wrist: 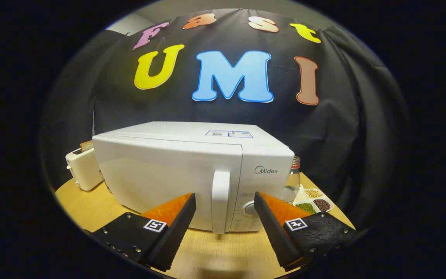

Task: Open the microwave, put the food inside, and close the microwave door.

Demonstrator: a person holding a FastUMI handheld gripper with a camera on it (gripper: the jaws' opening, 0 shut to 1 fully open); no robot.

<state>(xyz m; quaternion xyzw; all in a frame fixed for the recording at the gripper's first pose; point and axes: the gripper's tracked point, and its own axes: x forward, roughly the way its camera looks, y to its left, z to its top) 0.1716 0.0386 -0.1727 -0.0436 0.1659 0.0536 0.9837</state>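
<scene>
Microwave: the white microwave [192, 170] sits in the middle of the wooden table [215, 252], door shut, front turned toward the gripper.
Handle: a tall upright bar handle [220, 201] on the door's right side, beside the control panel with its dial [249, 209].
Gripper: the gripper [225, 203] hovers just short of the handle, fingers spread wide and holding nothing; the handle lines up between them.
Handling: the oven looks heavy and unlikely to slide; the handle looks stiff, smooth plastic, likely slippery, so I'd clamp its middle squarely and pull outward along the door's swing.
Food: I cannot tell which item is meant.
Nearby: a toaster [81, 168] at the table's back left; a clear bottle [292, 180] and a tray of beans [313, 200] along the right edge.
</scene>
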